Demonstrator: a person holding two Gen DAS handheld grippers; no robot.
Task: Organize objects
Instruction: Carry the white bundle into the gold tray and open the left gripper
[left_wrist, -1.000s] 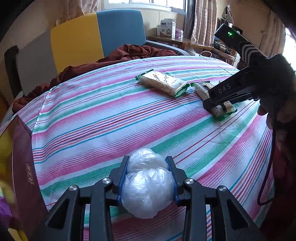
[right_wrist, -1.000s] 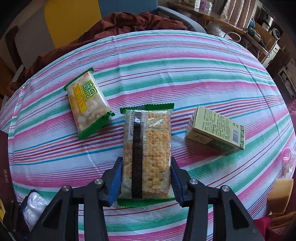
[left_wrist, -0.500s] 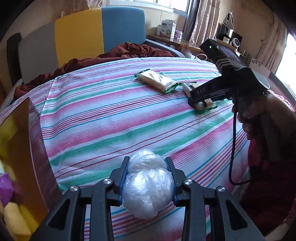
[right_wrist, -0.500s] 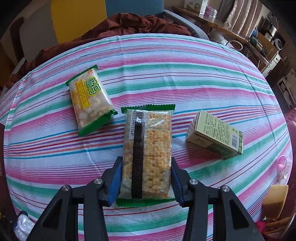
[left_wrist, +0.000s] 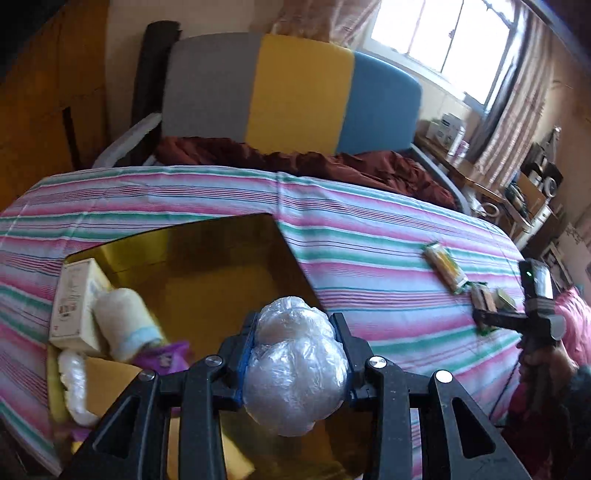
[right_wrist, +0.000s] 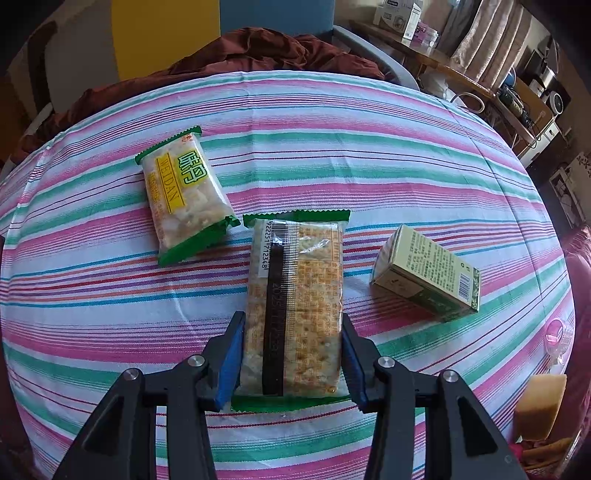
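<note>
Crinkly plastic-wrapped lump, flat cracker packet

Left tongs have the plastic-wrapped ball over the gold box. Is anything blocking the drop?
Nothing visible blocks it. The left tongs hold the ball above the box, whose open middle is bare. The items inside, a white carton and a roll, sit at its left side.

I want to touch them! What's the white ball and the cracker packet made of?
White ball: likely something soft wrapped in thin plastic film, judging by the crinkly shine. Cracker packet: glossy clear plastic wrapper with green crimped ends; crackers show through.
</note>
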